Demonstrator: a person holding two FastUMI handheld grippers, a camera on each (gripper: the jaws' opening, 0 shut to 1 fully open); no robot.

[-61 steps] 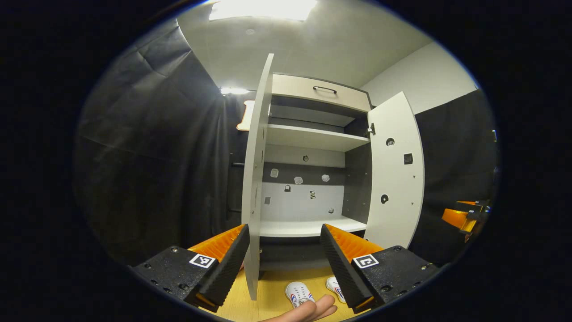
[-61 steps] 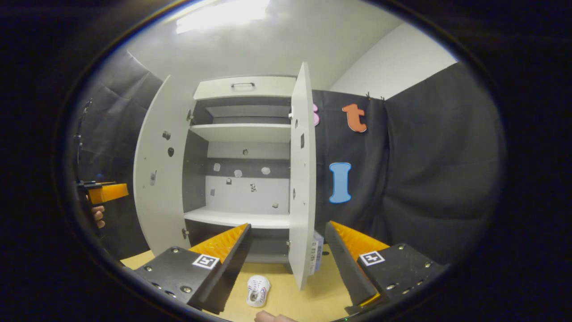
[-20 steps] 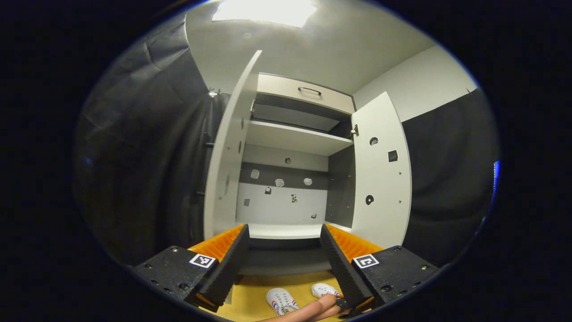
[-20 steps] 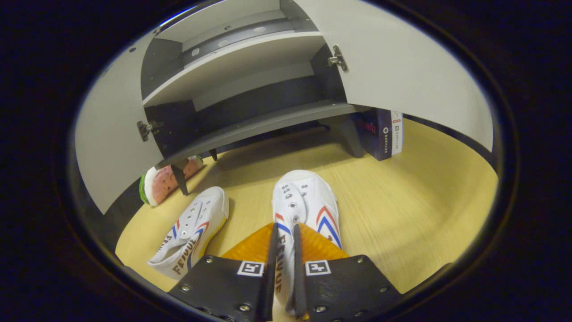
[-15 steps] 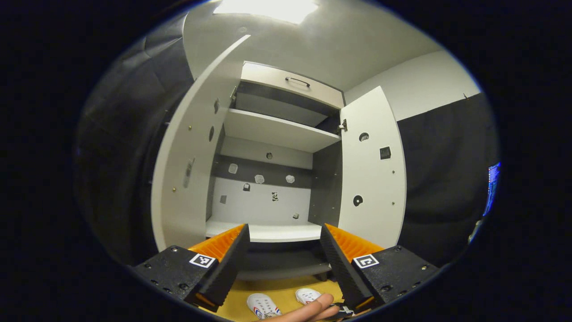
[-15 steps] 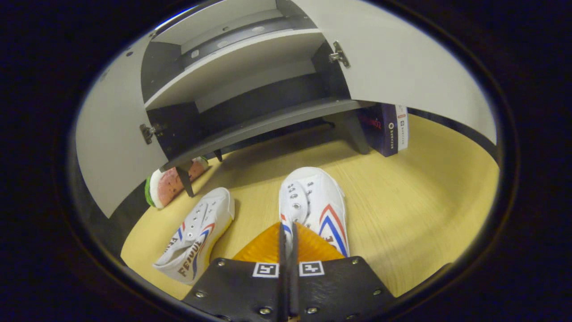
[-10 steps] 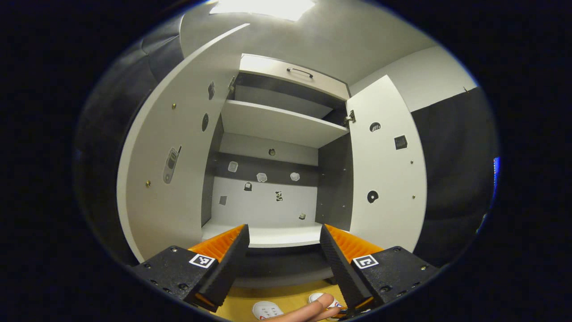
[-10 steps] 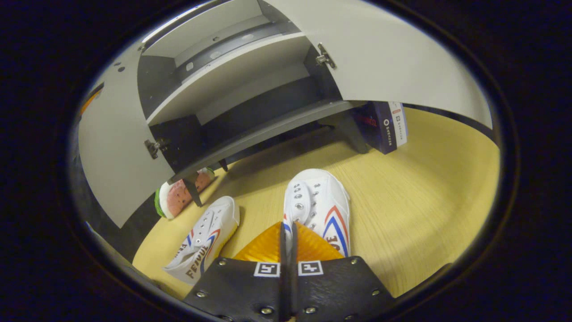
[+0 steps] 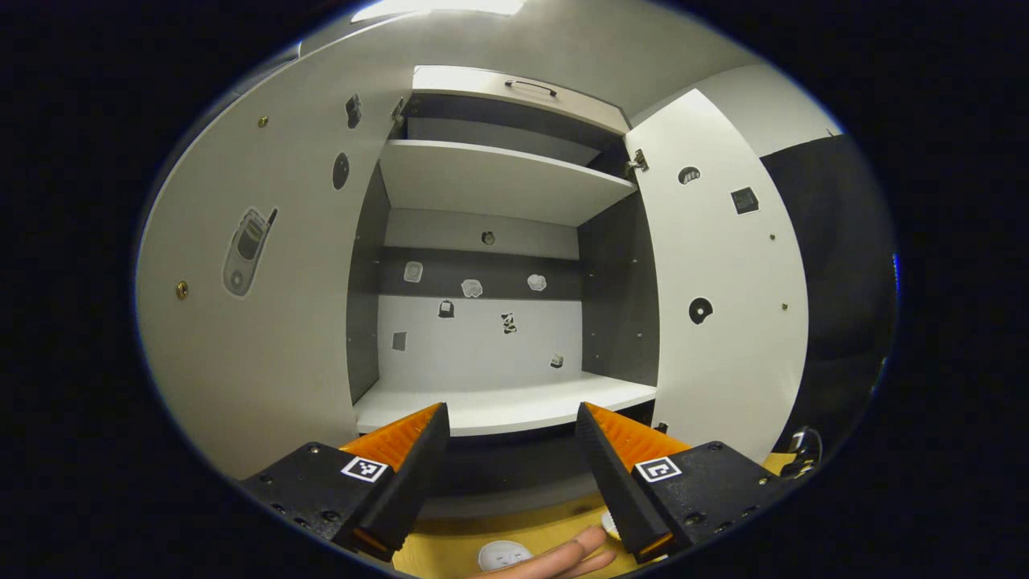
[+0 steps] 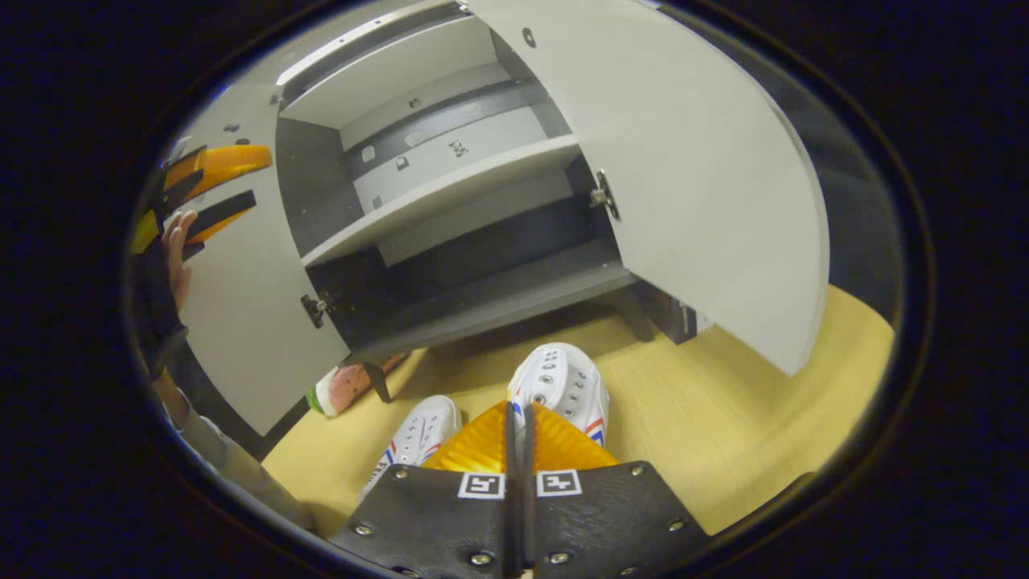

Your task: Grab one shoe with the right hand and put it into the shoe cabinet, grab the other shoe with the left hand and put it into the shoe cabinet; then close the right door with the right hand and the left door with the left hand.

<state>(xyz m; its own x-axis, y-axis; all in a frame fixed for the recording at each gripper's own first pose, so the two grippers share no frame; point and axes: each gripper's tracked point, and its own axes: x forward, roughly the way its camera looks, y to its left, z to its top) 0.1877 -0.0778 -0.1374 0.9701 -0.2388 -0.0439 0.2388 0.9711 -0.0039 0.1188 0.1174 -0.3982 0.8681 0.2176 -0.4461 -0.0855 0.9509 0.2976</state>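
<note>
In the right gripper view my right gripper point(image 10: 518, 422) is shut on the tongue side of a white shoe point(image 10: 563, 386) with red and blue stripes. Its toe points at the cabinet's dark bottom compartment point(image 10: 490, 277). The second white shoe point(image 10: 420, 438) lies on the wooden floor point(image 10: 723, 418) to its left. My left gripper point(image 10: 211, 186) shows far left, held by a hand in front of the left door point(image 10: 241, 314). In the left gripper view the left gripper point(image 9: 510, 454) is open and faces the white middle shelf point(image 9: 498, 406). A shoe toe point(image 9: 502, 555) shows below.
Both cabinet doors stand wide open, the left door point(image 9: 249, 305) and the right door point(image 9: 723, 305). A watermelon-slice toy point(image 10: 347, 386) lies by the cabinet leg. A dark box point(image 10: 674, 320) stands under the right door point(image 10: 683, 177). Fingers of a hand point(image 9: 563, 556) show low down.
The right gripper closed fully on the shoe, then rose and tilted up toward the cabinet. The left gripper moved nearer, between the two doors.
</note>
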